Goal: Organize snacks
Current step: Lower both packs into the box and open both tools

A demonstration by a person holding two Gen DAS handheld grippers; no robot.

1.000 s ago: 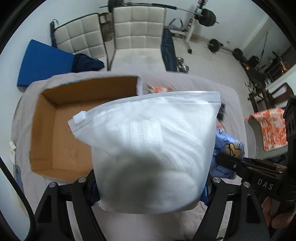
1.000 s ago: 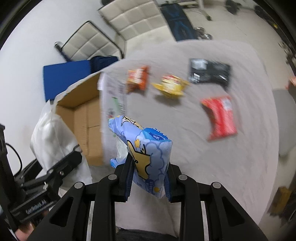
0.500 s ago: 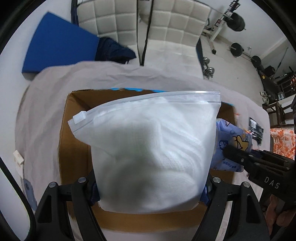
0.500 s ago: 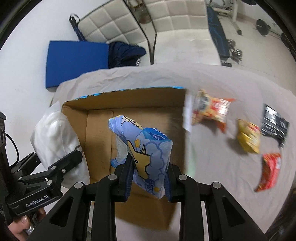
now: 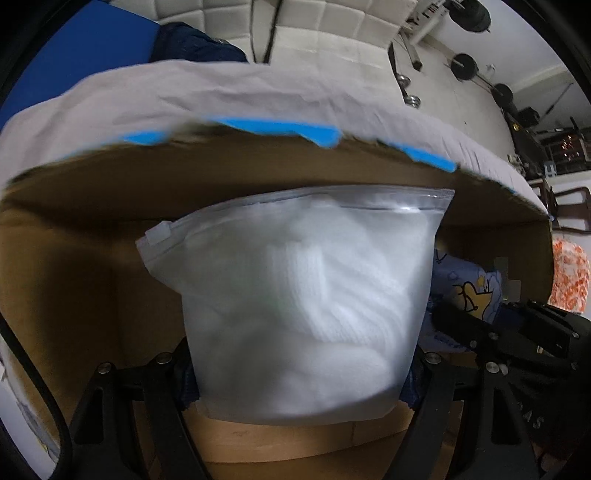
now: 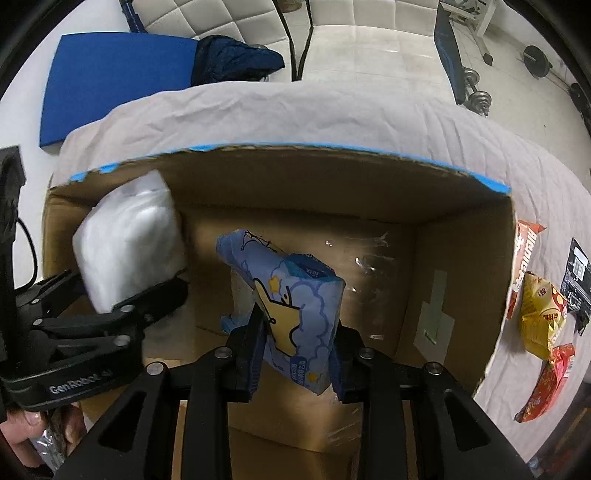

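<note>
My left gripper (image 5: 303,384) is shut on a white zip-lock bag (image 5: 303,295) and holds it inside the open cardboard box (image 5: 74,280). The same bag (image 6: 129,240) shows at the box's left side in the right wrist view, with the left gripper (image 6: 122,299) under it. My right gripper (image 6: 297,354) is shut on a blue cartoon snack packet (image 6: 291,295), held over the middle of the cardboard box (image 6: 458,266). That packet (image 5: 465,288) peeks out to the right of the white bag in the left wrist view.
Right of the box, on the grey cloth (image 6: 258,114), lie an orange packet (image 6: 522,269), a yellow packet (image 6: 541,317), a red packet (image 6: 550,384) and a black packet (image 6: 578,277). White chairs (image 6: 332,22), a blue mat (image 6: 110,81) and weights stand beyond.
Both grippers have moved left and down from over the cloth into the box, each still holding its bag. The loose packets have slid to the right edge of the right wrist view.
</note>
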